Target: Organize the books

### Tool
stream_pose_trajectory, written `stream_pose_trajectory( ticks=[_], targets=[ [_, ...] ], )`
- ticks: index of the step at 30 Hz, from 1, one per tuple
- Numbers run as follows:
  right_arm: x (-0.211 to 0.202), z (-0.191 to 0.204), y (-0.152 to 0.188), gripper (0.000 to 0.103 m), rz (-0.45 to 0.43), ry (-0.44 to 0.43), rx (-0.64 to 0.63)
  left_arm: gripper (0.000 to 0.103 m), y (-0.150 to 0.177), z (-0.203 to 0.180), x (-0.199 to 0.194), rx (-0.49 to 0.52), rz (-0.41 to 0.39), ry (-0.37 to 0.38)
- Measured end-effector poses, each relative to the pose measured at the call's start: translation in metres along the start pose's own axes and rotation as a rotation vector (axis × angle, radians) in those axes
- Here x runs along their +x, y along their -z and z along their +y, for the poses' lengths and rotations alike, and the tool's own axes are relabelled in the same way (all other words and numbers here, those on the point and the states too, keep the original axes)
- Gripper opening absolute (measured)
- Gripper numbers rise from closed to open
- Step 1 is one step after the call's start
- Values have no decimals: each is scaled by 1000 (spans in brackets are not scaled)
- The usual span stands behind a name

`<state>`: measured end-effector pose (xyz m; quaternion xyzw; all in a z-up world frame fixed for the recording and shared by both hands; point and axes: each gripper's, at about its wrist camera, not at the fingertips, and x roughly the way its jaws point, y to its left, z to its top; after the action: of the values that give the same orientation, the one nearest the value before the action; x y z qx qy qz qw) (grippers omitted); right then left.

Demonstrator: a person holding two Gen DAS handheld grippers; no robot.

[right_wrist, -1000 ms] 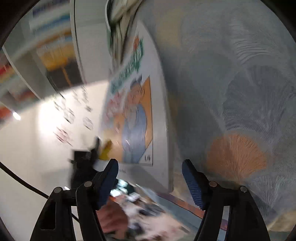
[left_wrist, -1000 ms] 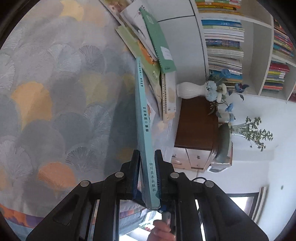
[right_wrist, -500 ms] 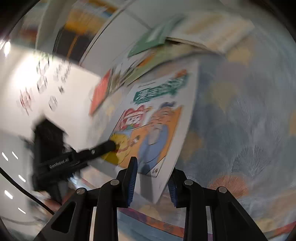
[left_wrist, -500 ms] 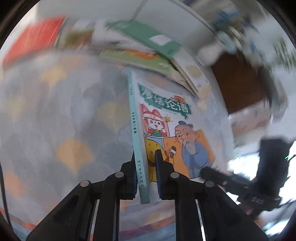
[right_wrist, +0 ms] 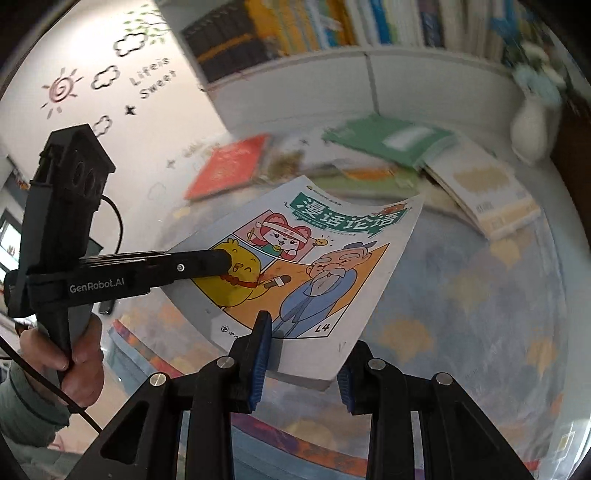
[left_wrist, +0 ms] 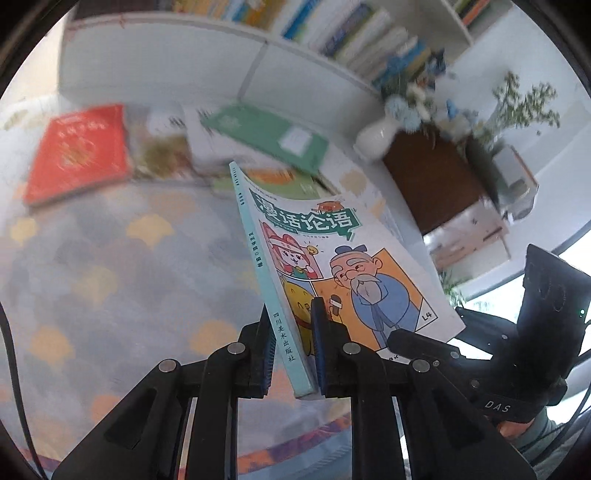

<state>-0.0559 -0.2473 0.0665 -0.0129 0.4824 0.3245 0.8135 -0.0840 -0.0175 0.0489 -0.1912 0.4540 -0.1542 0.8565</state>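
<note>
Left wrist: left claw (left_wrist: 291, 350) clamps comic book (left_wrist: 343, 266) spine; right claw (right_wrist: 303, 354) clamps its corner.

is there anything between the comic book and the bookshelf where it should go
Nothing visible blocks it. Both claws, left and right, hold the comic book in the air above the rug. The loose books lie flat beneath the path, and the bookshelf stands behind them.
</note>
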Motion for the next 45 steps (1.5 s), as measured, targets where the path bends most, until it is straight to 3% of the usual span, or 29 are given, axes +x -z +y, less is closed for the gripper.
stream_pose_trajectory(
  ticks=[6, 10, 14, 19, 24, 30, 38, 42, 45],
  targets=[
    [35, 52, -55, 31, -41, -65, -75, 15, -34, 69, -41, -51, -111, -80],
    [82, 85, -102, 31, -37, -109, -108, 15, -59, 123, -50, -108, -156, -126],
    [127, 106, -144, 31, -12, -157, -106, 16, -82, 176, -45, -172, -196, -146],
    [195, 127, -189, 31, 27, -153, -155, 18, -104, 243, -25, -280, -226, -162],
    [252, 131, -221, 32, 82, -153, -173, 18, -115, 278, -4, -306, -225, -179],
    [290, 122, -241, 32, 118, -169, -141, 19, -117, 302, 18, -365, -188, -163],
    [317, 117, -226, 32, 171, -149, -90, 23, -112, 317, 26, -440, -190, -203],
    [319, 115, -223, 33, 183, -162, -22, 29, -111, 316, 19, -437, -191, -338],
    [314, 111, -219, 42, 184, -166, 18, 29, -104, 319, 13, -468, -179, -351]
  ],
)
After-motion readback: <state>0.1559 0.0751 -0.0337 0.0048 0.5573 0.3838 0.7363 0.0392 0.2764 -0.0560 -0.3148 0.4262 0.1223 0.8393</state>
